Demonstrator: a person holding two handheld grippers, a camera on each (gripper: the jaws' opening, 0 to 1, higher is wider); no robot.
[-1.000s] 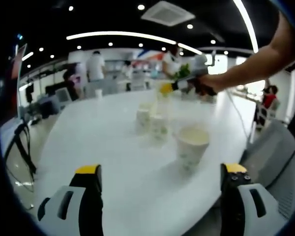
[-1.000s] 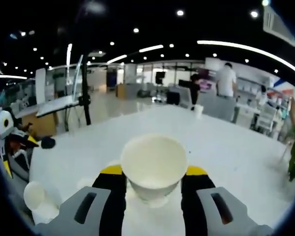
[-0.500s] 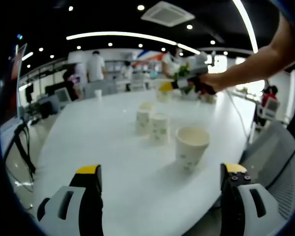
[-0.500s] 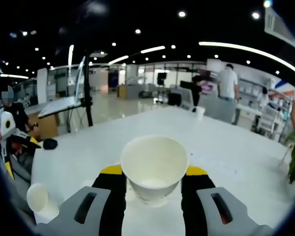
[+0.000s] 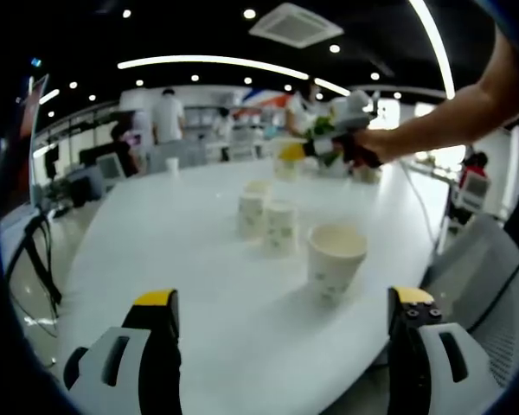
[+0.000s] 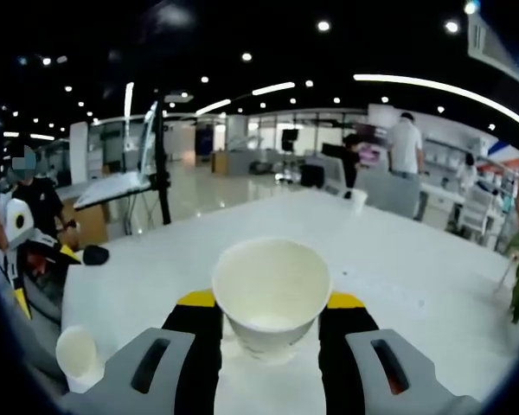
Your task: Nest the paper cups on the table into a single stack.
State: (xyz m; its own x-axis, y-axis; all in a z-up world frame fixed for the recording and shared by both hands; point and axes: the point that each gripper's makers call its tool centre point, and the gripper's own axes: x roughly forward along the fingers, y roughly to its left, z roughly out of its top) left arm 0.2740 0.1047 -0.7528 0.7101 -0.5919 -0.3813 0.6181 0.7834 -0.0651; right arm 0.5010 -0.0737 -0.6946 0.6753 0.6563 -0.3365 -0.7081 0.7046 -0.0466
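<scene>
White paper is what our right gripper (image 6: 271, 304) clamps: an upright cup (image 6: 272, 294), mouth open, carried over the white table (image 6: 398, 259). Our left gripper (image 5: 285, 313) hangs wide apart and empty. Below it three more cups stand: the nearest cup (image 5: 336, 260) alone, two printed cups (image 5: 267, 220) just beyond. We judge we are mid-carry; next we must centre the held cup over a standing one and lower it straight.

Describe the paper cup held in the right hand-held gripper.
The white paper cup is upright and open-mouthed, with a rolled rim and an empty, pale inside. It sits clamped between the yellow-tipped black jaws of the right hand-held gripper, which press its two sides, above the white table.
</scene>
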